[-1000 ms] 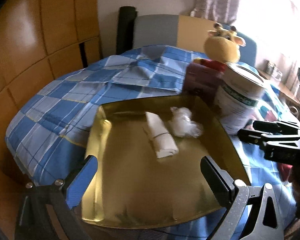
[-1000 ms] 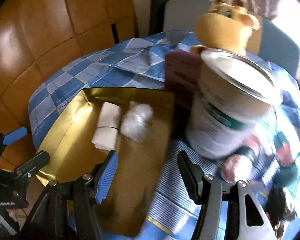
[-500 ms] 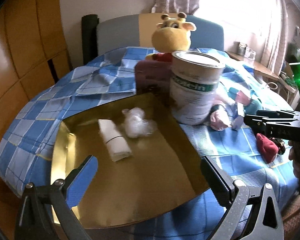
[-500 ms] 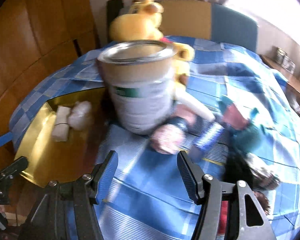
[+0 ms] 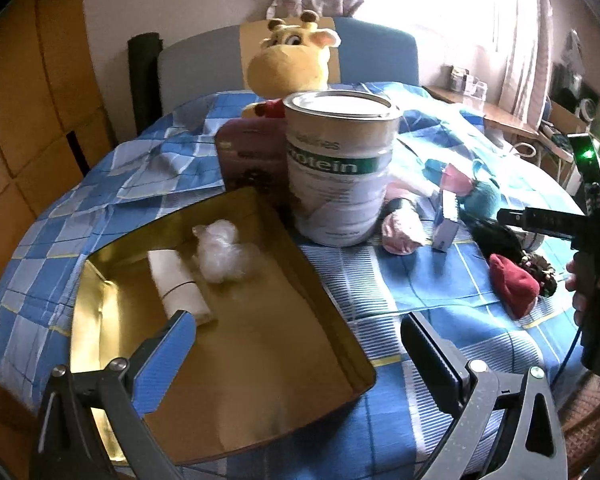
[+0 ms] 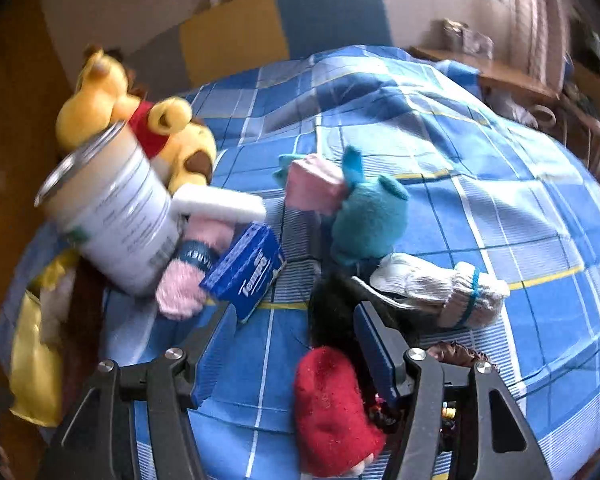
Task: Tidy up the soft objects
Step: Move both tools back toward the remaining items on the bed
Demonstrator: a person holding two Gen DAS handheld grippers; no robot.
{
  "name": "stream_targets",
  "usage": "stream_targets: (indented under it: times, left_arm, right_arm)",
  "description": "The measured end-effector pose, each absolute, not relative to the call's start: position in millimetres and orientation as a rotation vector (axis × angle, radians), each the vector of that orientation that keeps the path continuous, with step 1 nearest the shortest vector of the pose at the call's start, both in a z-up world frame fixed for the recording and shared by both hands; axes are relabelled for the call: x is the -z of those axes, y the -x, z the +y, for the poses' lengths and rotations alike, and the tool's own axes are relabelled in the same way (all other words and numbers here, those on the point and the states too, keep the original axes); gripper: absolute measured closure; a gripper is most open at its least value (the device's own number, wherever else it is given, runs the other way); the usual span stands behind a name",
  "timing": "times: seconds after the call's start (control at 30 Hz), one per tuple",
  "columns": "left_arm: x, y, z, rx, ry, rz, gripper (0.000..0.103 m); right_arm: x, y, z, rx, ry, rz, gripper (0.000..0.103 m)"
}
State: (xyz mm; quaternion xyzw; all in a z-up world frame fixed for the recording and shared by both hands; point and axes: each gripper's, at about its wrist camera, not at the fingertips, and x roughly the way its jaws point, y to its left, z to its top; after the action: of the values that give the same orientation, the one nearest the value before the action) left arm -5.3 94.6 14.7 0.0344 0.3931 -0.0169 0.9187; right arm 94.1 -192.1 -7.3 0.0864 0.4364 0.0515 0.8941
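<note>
The right gripper (image 6: 294,344) has been swung from the gold tray (image 5: 336,336) to the soft pile; jaws apart, empty, over the red sock (image 6: 332,408). Left gripper (image 5: 296,354) is held apart above the tray, where white roll (image 5: 178,288) and cotton (image 5: 224,250) lie. Next pick is likely.

Blue-check cloth (image 5: 440,292), gold tray (image 5: 332,320) (poss. brass).

One gold tray (image 5: 340,312), one protein tin (image 5: 340,168), one giraffe plush (image 5: 292,60), one blue tissue pack (image 6: 246,270), one red sock (image 6: 332,404).
</note>
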Motion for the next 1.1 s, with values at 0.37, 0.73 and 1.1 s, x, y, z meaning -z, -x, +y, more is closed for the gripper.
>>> stream_targets:
  times: [0.37, 0.73, 1.1]
  left_arm:
    - [-12.6, -11.6, 62.8, 0.143, -0.054, 0.860, 0.000]
    - [1.0, -71.0, 18.4, 0.262, 0.060, 0.998, 0.018]
    - [36.0, -118.6, -18.6, 0.197, 0.037, 1.020, 0.030]
  right_arm:
    - [2.4, -95.2, -205.9, -0.073, -0.252, 0.887, 0.041]
    - [-5.2, -92.3, -215.9, -0.056, -0.291, 0.853, 0.041]
    - [-4.9, -94.0, -223.8, -0.069, -0.346, 0.867, 0.041]
